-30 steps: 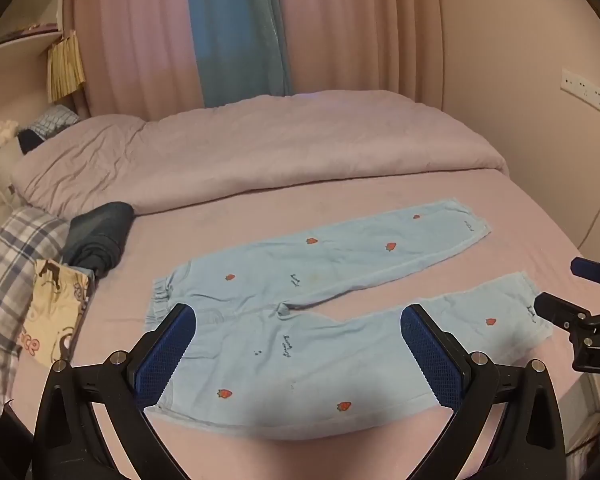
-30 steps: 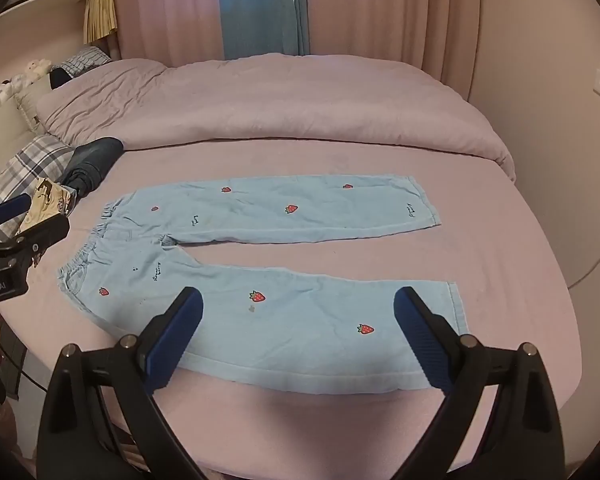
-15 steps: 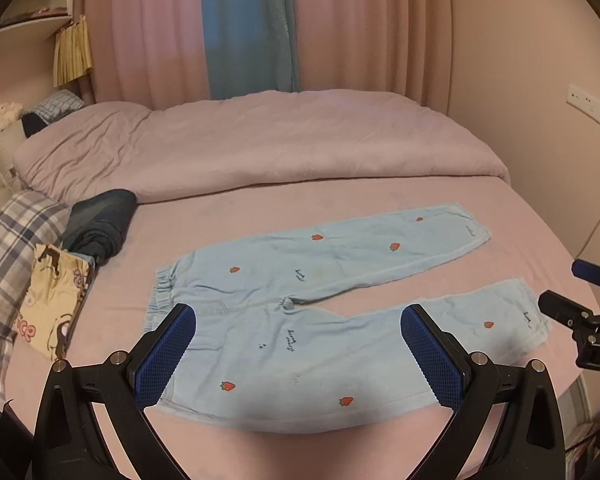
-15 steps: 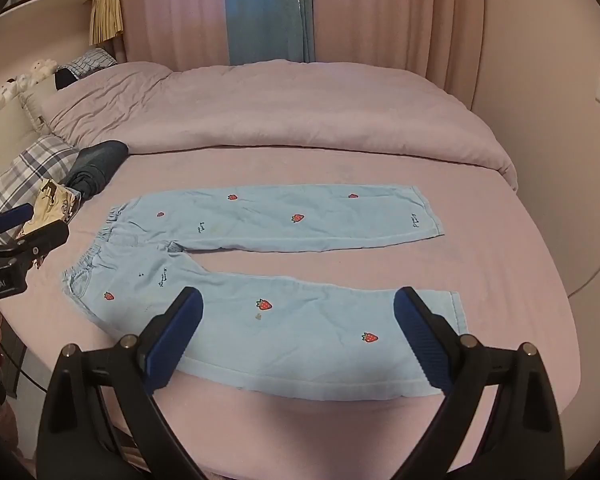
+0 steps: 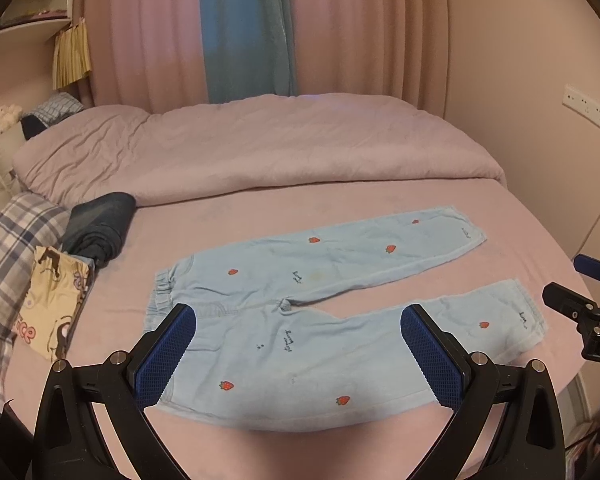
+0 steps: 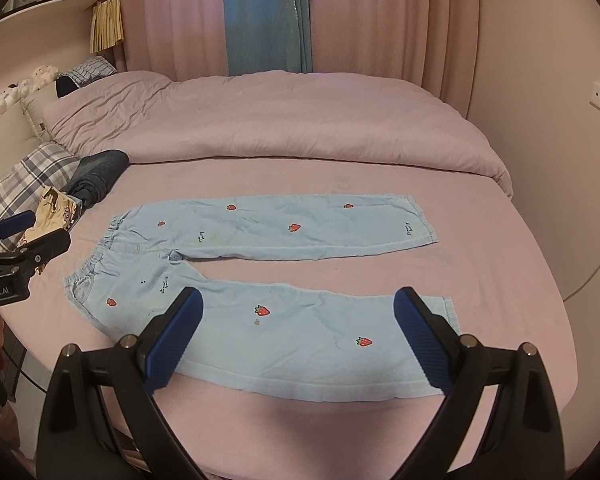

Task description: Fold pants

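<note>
Light blue pants (image 5: 308,320) with red strawberry prints lie flat on the pink bed, legs spread apart in a V, waistband to the left. They also show in the right wrist view (image 6: 268,280). My left gripper (image 5: 298,354) is open and empty, held above the near leg close to the waistband. My right gripper (image 6: 296,338) is open and empty, held above the near leg toward its cuff. Each gripper shows at the edge of the other's view, apart from the pants.
A bunched lilac duvet (image 5: 252,152) lies across the back of the bed. A dark folded garment (image 5: 100,228), a plaid pillow (image 5: 8,248) and a cartoon-print cloth (image 5: 48,312) lie at the left. Curtains and wall stand behind.
Both grippers have drawn back and up a little, so the pants sit lower in both views. The pants have not moved. Both grippers stay open.
</note>
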